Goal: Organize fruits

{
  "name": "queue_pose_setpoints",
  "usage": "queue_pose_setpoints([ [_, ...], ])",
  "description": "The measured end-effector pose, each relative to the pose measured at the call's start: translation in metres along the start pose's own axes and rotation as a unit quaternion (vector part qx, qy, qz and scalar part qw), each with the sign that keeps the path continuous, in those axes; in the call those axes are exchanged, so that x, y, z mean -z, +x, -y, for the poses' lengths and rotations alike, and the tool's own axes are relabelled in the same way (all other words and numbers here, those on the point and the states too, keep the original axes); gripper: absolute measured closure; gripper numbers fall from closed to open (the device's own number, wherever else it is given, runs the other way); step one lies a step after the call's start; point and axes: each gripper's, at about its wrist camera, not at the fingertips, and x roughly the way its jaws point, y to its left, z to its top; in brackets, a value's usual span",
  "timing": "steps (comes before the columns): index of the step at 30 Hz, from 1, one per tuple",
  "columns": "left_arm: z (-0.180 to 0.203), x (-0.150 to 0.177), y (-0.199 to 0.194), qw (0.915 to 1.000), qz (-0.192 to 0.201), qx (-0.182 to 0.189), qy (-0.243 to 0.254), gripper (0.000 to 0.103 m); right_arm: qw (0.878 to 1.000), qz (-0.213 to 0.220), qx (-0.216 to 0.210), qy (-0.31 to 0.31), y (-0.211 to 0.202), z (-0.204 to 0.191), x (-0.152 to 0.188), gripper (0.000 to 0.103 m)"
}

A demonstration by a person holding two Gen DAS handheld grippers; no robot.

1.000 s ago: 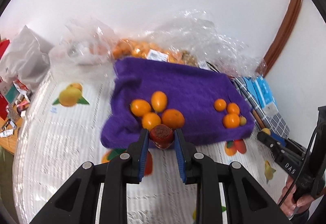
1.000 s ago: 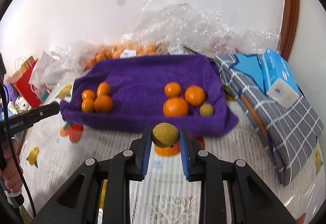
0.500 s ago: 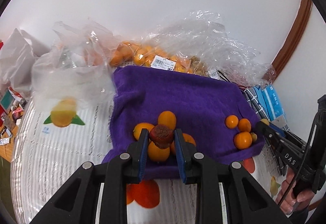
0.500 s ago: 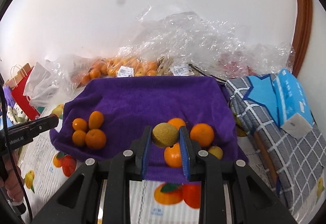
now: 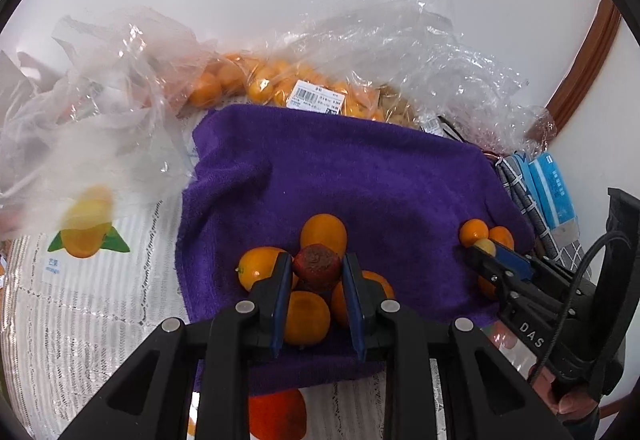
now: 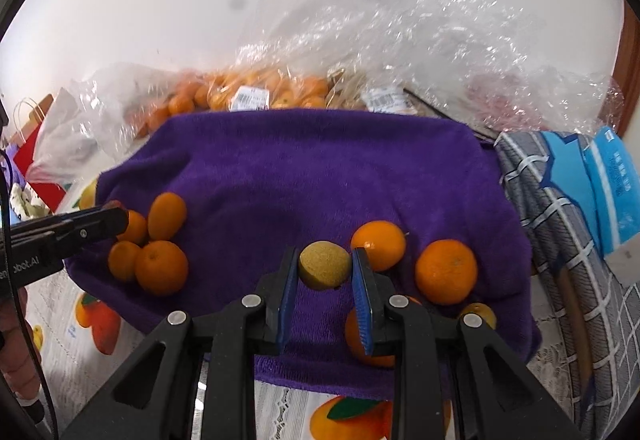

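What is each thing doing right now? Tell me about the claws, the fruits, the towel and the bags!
Left claw: shut on the dark red fruit.
Right claw: shut on the yellow-green fruit.
Oranges: lying loose in two clusters on the towel.
Purple towel: spread out flat, front edge rumpled.
Clear plastic bags: crinkled, holding more oranges behind the towel.

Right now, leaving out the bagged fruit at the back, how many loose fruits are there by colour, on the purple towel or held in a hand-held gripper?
Orange fruits on the purple towel: 7
Small yellow fruit on the towel: 1
Yellow-brown fruit in the right hand-held gripper: 1
Dark red fruit in the left hand-held gripper: 1
Total: 10
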Motion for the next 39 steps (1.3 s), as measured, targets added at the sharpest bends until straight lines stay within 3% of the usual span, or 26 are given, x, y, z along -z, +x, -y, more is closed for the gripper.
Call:
queue_pose_setpoints([
  [15,0.001,0.009,0.001,0.9999,-0.008,0.002,-0.007,0.078,0.999,-0.002,0.012,-0.036,0.002,-0.012,0.006,0.077],
  [22,0.001,0.012,-0.019,0.9998,-0.005,-0.013,-0.011,0.06,0.999,-0.004,0.019,-0.03,-0.012,-0.011,0.007,0.072],
  [30,0.013,0.026,-0.067,0.9993,0.02,-0.032,-0.001,0.047,0.999,0.017,0.034,0.013,-0.078,-0.009,0.012,0.061],
  [38,0.041,0.057,-0.136,0.9981,0.054,-0.026,0.014,0.029,0.997,0.043,0.063,0.031,-0.169,-0.011,0.036,0.06],
  [39,0.046,0.062,-0.147,0.9975,0.062,-0.029,0.017,0.027,0.996,0.048,0.066,0.033,-0.179,-0.011,0.039,0.057],
])
